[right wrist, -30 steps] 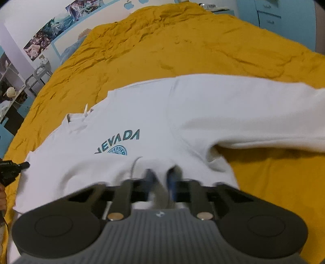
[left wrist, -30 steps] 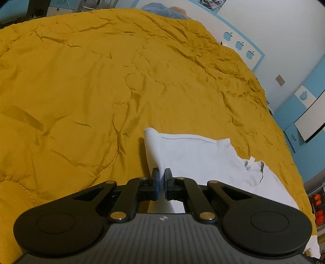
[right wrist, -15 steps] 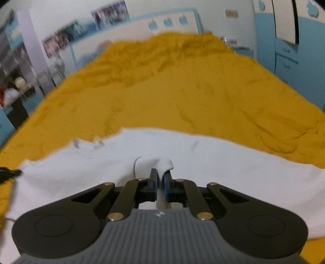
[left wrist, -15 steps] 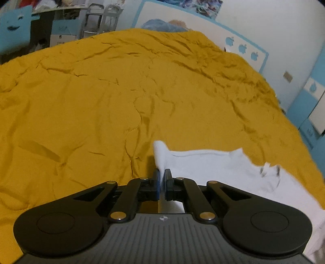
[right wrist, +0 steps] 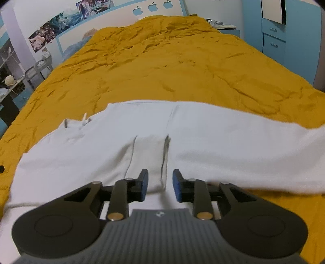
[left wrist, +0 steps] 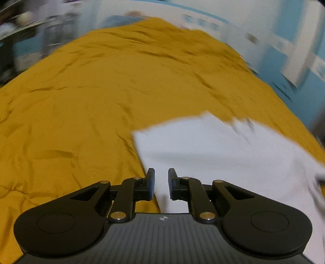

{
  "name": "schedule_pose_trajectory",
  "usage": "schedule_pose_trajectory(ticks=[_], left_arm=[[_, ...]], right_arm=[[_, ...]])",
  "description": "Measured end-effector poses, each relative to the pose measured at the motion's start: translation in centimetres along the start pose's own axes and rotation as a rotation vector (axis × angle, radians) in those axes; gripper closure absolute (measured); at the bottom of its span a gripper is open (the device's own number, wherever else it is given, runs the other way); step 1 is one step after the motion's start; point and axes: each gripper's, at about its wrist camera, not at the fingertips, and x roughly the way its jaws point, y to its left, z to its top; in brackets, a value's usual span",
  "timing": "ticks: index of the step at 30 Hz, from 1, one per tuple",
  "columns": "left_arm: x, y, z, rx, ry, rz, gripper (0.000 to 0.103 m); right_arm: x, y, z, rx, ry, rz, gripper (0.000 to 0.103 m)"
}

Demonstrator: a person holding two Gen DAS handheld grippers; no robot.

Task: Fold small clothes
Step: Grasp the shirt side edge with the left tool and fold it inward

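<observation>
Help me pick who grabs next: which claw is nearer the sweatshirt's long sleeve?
Right. The right claw hovers over the sweatshirt beside its sleeve; the left claw is at the opposite edge.

Shirt (right wrist: 203, 142) spread flat on the bed cover (right wrist: 162, 71), sleeve stretching out to the right, headboard (right wrist: 126, 18) behind the bed, drawers (right wrist: 273, 43) at its right side

Mustard quilt (right wrist: 162, 67) covers bed; white headboard (right wrist: 121, 18) far, posters (right wrist: 61, 26) left, blue drawers (right wrist: 273, 42) right.
</observation>
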Motion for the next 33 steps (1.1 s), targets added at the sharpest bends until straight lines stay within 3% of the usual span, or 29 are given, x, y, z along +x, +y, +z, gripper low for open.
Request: schedule_pose_trajectory(ticks=[6, 11, 16, 17, 19, 23, 25, 29, 33], left_arm=[[-1.3, -2.9, -4.7, 0.212, 0.109, -0.006, 0.069], [1.0, -4.1, -7.2, 0.263, 0.127, 0.117, 0.068], [1.7, -4.7, -7.3, 0.234, 0.09, 0.157, 0.09], [1.6, -4.6, -7.3, 0.225, 0.086, 0.154, 0.092], [0.9, -4.2, -7.0, 0.222, 0.069, 0.156, 0.094], [-0.9, -4.0, -6.5, 0.209, 0.028, 0.158, 0.095], [-0.3, -4.1, -6.4, 0.23, 0.055, 0.168, 0.095], [2.2, -4.1, -7.5, 0.239, 0.129, 0.195, 0.095], [2.4, -4.4, -7.4, 0.228, 0.153, 0.213, 0.094]], right_arm=[[0.2, -0.5, -1.5, 0.073, 0.024, 0.039, 0.071], [0.8, -1.1, -2.3, 0.152, 0.032, 0.065, 0.069], [2.3, -2.0, -2.2, 0.273, 0.036, 0.091, 0.072], [2.8, -2.0, -2.1, 0.286, 0.039, 0.1, 0.078], [3.3, -1.6, -1.8, 0.275, 0.031, 0.09, 0.103], [0.7, 0.2, -0.8, 0.157, -0.082, 0.07, 0.103], [-0.6, 1.0, -0.6, 0.094, -0.11, 0.036, 0.103], [2.4, -0.2, -2.0, 0.12, 0.026, -0.02, 0.103], [3.1, -0.8, -2.8, 0.119, 0.028, -0.007, 0.103]])
